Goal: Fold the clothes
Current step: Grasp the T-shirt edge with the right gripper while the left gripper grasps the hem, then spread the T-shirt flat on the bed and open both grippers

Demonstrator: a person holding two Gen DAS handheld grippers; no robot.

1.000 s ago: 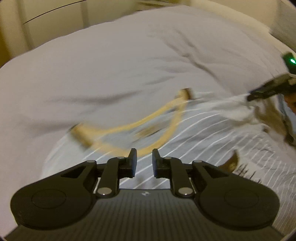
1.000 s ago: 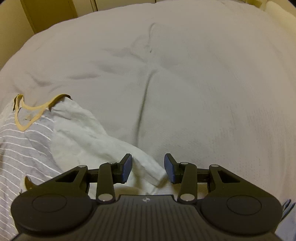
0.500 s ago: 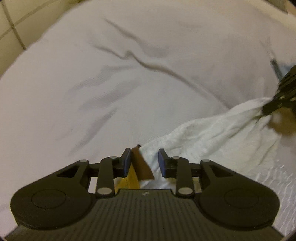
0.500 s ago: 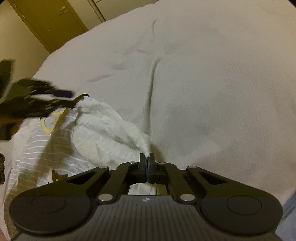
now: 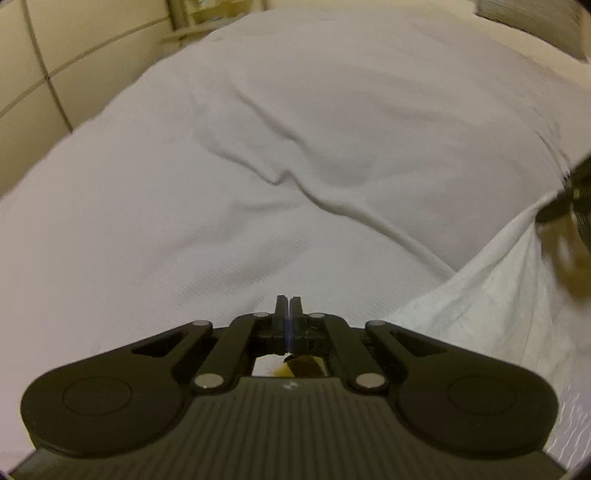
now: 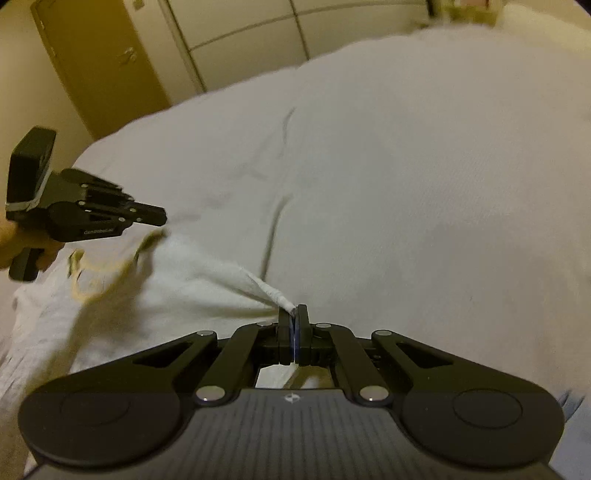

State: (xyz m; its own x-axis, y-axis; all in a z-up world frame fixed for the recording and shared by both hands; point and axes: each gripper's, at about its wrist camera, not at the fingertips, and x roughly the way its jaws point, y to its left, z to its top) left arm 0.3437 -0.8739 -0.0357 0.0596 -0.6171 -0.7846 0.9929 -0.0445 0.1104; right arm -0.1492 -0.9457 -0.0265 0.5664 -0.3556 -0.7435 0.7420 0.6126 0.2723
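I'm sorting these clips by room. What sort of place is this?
Most likely a bedroom. A wide bed with a wrinkled white cover fills both views, pale cupboard panels and a wooden door stand behind it, and a shirt lies on the bed.

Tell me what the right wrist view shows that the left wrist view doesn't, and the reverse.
Right wrist only: the left gripper seen from outside, over the shirt's yellow neckline, a brown door, and the right gripper pinching a twisted white corner of the shirt.

Left wrist only: a scrap of yellow trim behind the shut jaws, and the right gripper as a dark blur at the right edge.

Both: the white bed cover, the shirt's white cloth, both grippers shut.
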